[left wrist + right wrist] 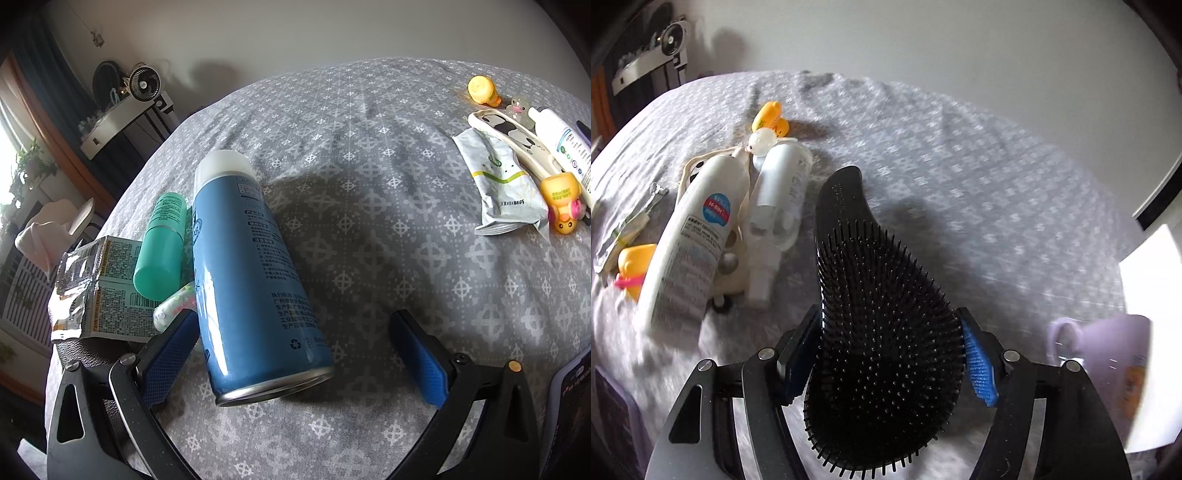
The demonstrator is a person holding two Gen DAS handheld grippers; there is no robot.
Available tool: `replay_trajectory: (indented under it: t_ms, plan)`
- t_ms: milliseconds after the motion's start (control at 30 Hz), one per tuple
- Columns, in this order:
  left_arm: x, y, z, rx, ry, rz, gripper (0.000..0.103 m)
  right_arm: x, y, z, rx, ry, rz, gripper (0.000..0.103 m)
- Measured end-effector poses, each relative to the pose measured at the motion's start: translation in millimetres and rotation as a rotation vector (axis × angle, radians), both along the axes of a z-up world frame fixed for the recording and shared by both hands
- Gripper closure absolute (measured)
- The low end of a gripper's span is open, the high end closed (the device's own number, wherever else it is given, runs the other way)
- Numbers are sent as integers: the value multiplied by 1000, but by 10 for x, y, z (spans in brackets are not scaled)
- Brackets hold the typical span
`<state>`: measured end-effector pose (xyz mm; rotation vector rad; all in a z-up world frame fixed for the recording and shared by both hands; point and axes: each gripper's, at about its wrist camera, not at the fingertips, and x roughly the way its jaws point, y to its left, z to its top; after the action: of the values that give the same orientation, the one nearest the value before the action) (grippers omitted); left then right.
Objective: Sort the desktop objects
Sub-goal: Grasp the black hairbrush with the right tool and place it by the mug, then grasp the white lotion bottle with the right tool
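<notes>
Grey patterned cloth covers the table [369, 155] under both tools. Right tongs [892, 354], angled steeply down, pinch a black paddle hairbrush [882, 332] by its bristled head, handle pointing away; just ahead to their left lies a white bottle [694, 236]. Grasping looks done, so next comes carrying the brush to its group. Left tongs [295, 354] are spread, pointing downward, straddling a blue spray can [251, 273] without gripping it.
</notes>
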<state>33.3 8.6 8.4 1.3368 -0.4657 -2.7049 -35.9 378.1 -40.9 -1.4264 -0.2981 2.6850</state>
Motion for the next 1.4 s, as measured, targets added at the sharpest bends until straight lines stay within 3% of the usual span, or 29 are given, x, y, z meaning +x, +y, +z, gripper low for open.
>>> replay_trajectory:
  t_ms: [200,433,700,800,867,933,1000,1233,1300,1400]
  plan:
    - [8,-6,-2,0,1,0,0,215,484,281,71,98,-110,34]
    - [28,-29,17,-1,4,-2,0,158,1103,318,76,104,-265,34]
    - [31,-31,23,-1,5,-2,0,57,1141,276,175,82,-265,33]
    - [31,-29,21,-2,5,-1,0,113,1102,329,167,96,-270,14]
    - [31,-30,21,-2,5,-1,0,192,1044,444,168,146,-277,14]
    - [30,-27,17,-2,5,-1,0,248,948,597,94,198,-235,11]
    - [31,-28,18,-2,5,-1,0,256,825,724,-51,207,-152,6]
    - [30,-26,14,-2,5,-1,0,-45,49,669,-349,85,31,6]
    - [30,-26,14,-2,5,-1,0,-79,-271,575,-364,51,83,6]
    - [29,-25,13,-2,6,-1,0,-169,-686,399,-301,14,140,6]
